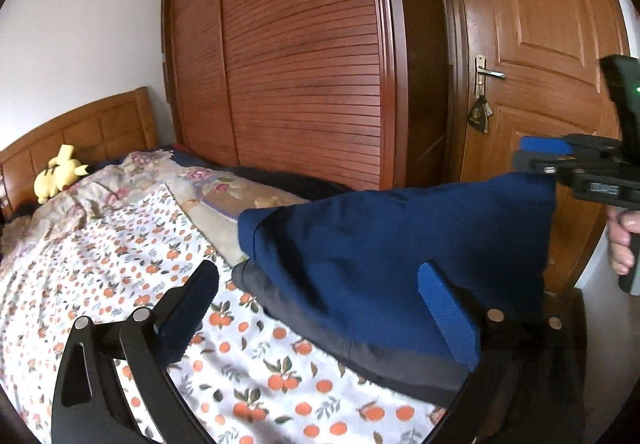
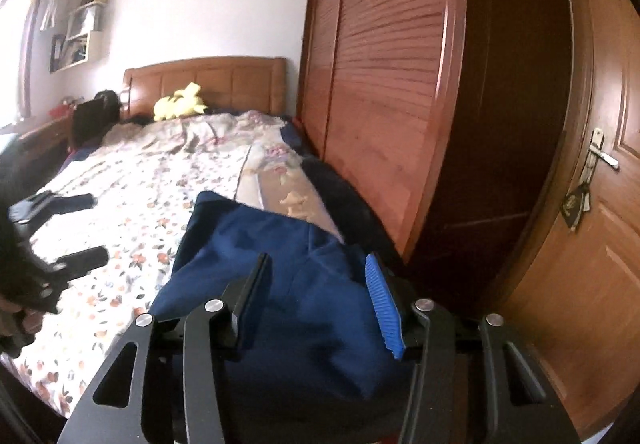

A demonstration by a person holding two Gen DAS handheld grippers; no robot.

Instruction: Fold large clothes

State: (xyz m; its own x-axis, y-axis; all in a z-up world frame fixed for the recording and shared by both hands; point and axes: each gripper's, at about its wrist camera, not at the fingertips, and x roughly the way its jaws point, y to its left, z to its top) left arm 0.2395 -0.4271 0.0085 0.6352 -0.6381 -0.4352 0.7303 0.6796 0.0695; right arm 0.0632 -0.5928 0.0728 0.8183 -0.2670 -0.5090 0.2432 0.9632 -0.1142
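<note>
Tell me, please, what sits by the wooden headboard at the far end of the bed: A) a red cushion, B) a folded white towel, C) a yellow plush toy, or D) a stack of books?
C: a yellow plush toy lies against the headboard in both wrist views, and nothing there looks like a cushion, books or a towel.

Your left hand-held gripper (image 1: pixel 316 308) is hanging wide open, while your right hand-held gripper (image 2: pixel 318 300) is standing partly open, pointing slightly downward.
</note>
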